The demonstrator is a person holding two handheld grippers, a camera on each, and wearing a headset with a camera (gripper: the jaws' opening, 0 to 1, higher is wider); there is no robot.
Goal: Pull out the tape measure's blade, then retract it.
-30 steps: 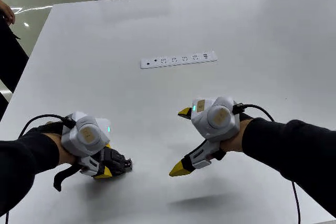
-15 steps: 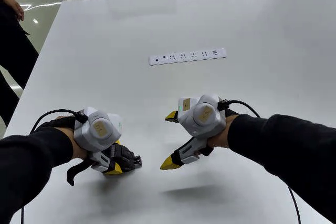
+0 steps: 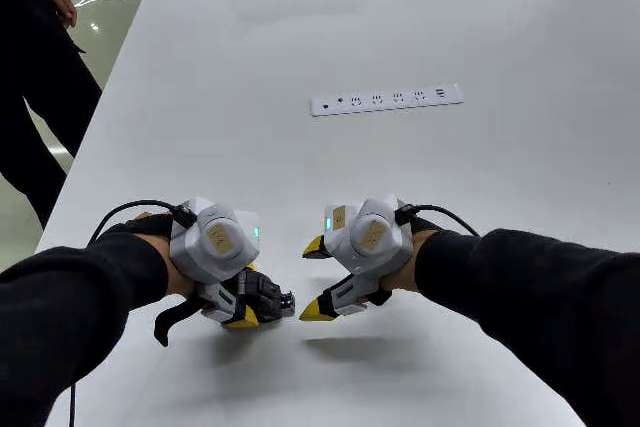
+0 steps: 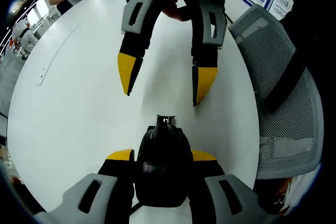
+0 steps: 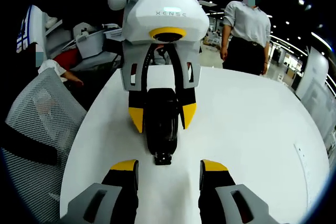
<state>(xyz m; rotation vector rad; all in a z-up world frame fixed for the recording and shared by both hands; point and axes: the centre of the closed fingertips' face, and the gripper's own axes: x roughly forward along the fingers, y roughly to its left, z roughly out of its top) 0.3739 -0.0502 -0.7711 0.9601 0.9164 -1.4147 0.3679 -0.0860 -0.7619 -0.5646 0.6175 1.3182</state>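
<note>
A black tape measure [image 3: 266,296] is held just above the white table [image 3: 250,97], with my left gripper [image 3: 248,309] shut on its case. In the left gripper view the tape measure [image 4: 163,163] sits between my yellow-tipped jaws, its metal blade hook [image 4: 166,120] pointing forward. My right gripper [image 3: 312,278] faces it, open, jaws spread a short way from the hook. In the right gripper view the hook [image 5: 163,158] hangs just ahead of my open right gripper [image 5: 169,167], and the left gripper [image 5: 161,118] grips the tape measure [image 5: 160,129] opposite. The right gripper [image 4: 165,80] also appears in the left gripper view.
A white power strip [image 3: 387,100] lies further out on the table. A person [image 3: 40,57] stands at the table's far left corner, and another person [image 5: 247,30] stands beyond the table. A grey mesh chair [image 4: 283,103] is beside the table's edge.
The two grippers have drawn closer together. The open right gripper now sits just in front of the tape measure's hook. The head camera has also shifted.
</note>
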